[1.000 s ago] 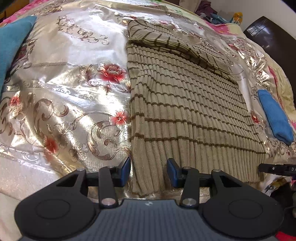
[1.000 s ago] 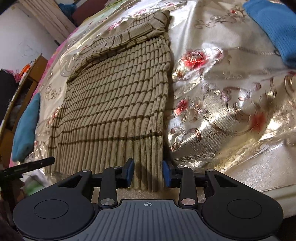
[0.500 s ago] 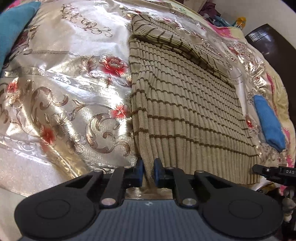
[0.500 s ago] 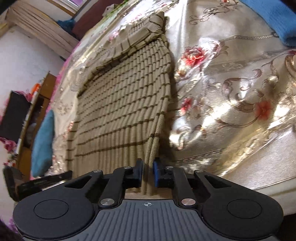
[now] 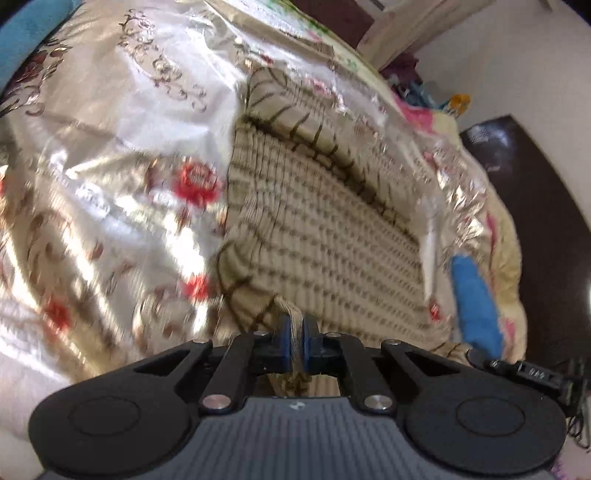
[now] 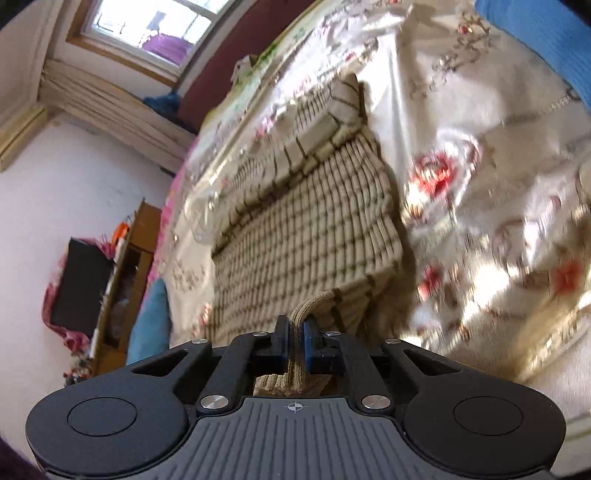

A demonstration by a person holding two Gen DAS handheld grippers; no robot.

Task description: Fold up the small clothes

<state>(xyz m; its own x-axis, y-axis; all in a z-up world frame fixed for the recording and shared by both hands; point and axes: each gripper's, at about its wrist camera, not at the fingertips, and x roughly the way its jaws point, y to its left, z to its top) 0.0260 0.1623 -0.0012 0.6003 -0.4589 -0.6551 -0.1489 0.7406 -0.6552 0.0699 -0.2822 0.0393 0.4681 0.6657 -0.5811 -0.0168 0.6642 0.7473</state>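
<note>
Both views are motion-blurred; the floral pattern of the shiny bedspread (image 5: 122, 206) smears into streaks, worst at near left in the left view and near right in the right view. The near hem of the ribbed sweater (image 5: 332, 236) is hidden behind each gripper body. A blue cloth (image 6: 535, 40) is cut off by the right view's far right edge. A blue item (image 5: 22, 33) is cut by the left view's far left edge; its kind cannot be told.
</note>
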